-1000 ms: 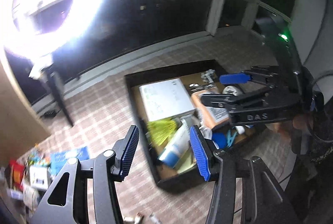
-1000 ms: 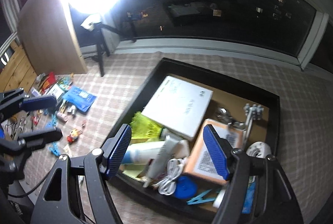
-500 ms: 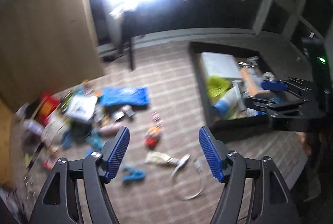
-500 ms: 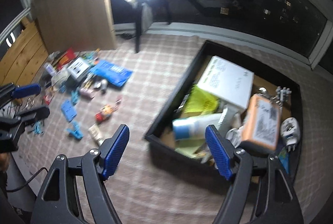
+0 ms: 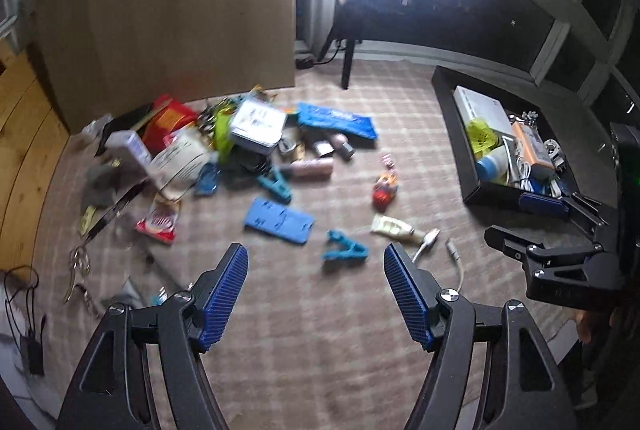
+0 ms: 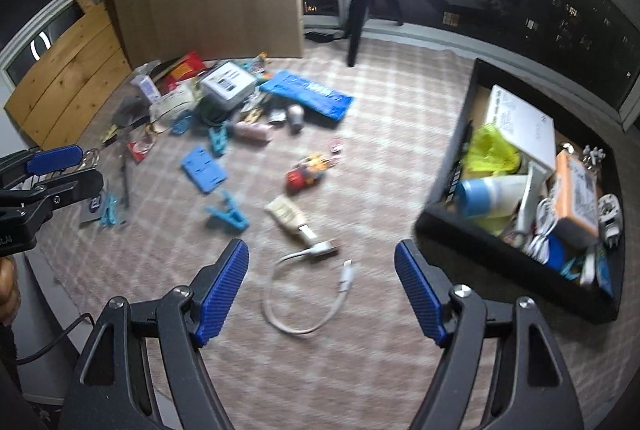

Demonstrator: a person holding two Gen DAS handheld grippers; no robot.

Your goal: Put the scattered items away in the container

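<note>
Black and low-walled, the container [image 6: 444, 222] sits on the checked rug at the right, already crowded with a white box [image 6: 520, 122], a yellow bag [image 6: 490, 150], a blue-capped tube [image 6: 492, 190] and an orange packet [image 6: 578, 190]. Many scattered items are not yet inside: a white cable [image 6: 304, 294] lies coiled just in front of the right gripper [image 6: 322, 290], a cream sachet [image 6: 286, 214] touches its plug end, and a blue clothes peg [image 6: 228, 214], a small toy figure [image 6: 306, 172] and a blue flat card [image 6: 202, 172] lie further out, with a dense pile near the wooden panel [image 5: 180, 10]. Both tools are empty: the right gripper has its jaws wide apart with nothing between them, and the left gripper [image 5: 316, 292] is also apart, hanging above the bare rug near another blue peg [image 5: 344, 252]. I judge the step in hand is reaching for a new item. The next move probably calls for lowering one tool over the cable or the peg, then closing; the limp cable may slip or trail during transport.
</note>
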